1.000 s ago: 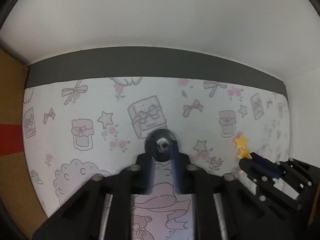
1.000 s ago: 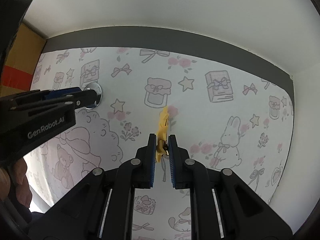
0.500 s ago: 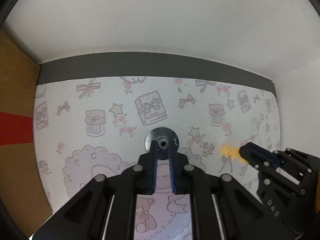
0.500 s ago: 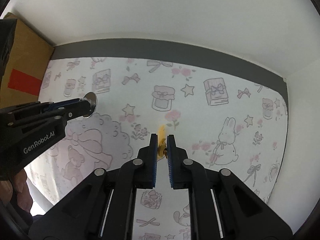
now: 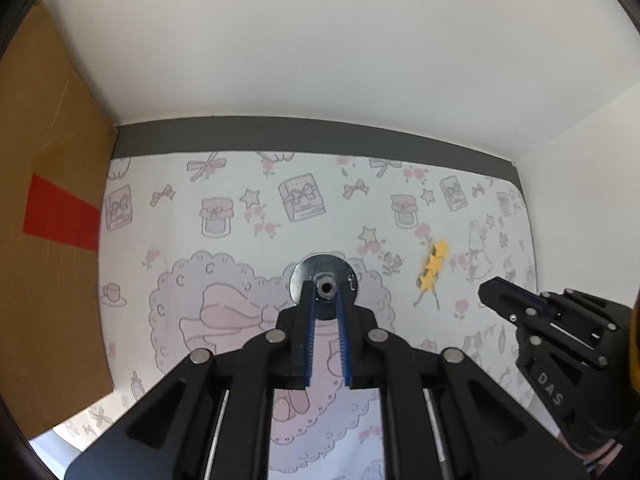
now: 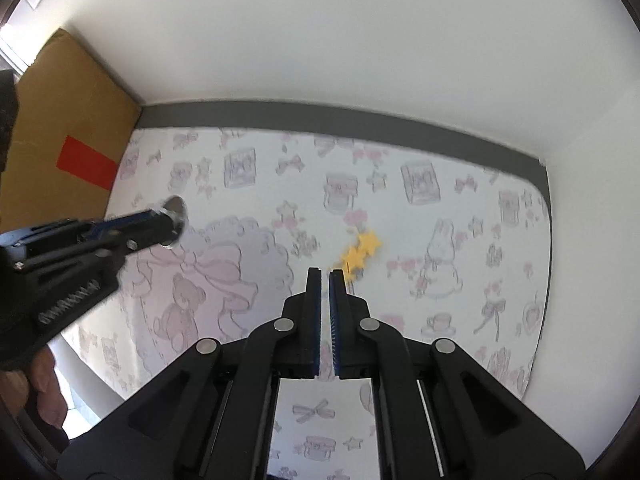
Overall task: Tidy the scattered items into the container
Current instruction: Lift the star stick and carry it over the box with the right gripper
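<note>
— Yellow star clip (image 6: 360,254): where now?
— Out on the patterned mat (image 5: 240,248), just past the tips of the right gripper (image 6: 325,272), toward 1 o'clock in the right wrist view. Clear of the pads, nothing touching it.
— Different from a second ago?
— Yes. Sat pinched between those blue pads then; free of them now. Jaws drawn almost together, only a sliver of gap, nothing in it.
— And the left gripper (image 5: 324,286)?
— Nearly closed, same as before, clamped on the hub of a round metal disc (image 5: 324,265). Disc standing on edge at the tips, face toward the camera. More of the mat in view around it than a second ago.
— Star clip from that side?
— At 3 o'clock of the disc, well apart from it, just short of the right gripper's tips.
— Anything hard to read?
— Plenty of motion blur in the right wrist view: star smeared, so flat on the mat or not, cannot tell. Bottom star partly covered by the right finger there. Cardboard box (image 5: 52,240) with a red patch at 9 o'clock, cut off by the frame. Part of a hand (image 6: 40,384) at 8 o'clock, mostly behind the left gripper.
</note>
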The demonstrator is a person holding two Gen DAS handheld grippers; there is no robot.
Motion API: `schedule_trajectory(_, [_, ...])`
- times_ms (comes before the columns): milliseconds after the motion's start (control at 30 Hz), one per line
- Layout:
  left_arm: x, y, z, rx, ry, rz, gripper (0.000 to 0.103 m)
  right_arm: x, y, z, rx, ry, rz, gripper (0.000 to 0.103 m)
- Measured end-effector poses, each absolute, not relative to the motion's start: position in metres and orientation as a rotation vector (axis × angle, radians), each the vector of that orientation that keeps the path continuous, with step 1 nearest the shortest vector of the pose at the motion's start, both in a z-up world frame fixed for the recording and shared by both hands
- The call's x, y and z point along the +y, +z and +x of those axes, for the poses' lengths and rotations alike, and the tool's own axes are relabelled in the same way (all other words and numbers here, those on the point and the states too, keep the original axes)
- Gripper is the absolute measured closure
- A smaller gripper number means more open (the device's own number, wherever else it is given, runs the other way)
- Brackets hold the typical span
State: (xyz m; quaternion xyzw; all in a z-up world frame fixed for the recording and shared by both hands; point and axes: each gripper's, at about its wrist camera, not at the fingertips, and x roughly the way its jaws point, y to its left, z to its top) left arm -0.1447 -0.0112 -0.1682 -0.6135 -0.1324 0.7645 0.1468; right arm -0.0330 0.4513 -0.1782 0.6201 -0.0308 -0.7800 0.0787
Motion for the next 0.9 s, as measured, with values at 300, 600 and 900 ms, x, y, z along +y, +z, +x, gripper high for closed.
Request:
schedule_trajectory(300, [-0.006, -0.189, -0.148, -0.367, 2.167, -1.816, 0.093, 0.466, -0.211, -0.034, -0.151, -2.29, 1.968, 0.077])
schedule_trajectory(600, [0.007, -0.218, -0.168, -0.312, 2.108, -1.88, 0.093, 0.463, -0.248, -0.063, -0.173, -2.229, 2.039, 0.068])
schedule_trajectory(900, [0.011, -0.233, -0.173, -0.304, 2.083, -1.911, 0.093, 0.453, -0.266, -0.073, -0.098, -2.199, 2.053, 0.072])
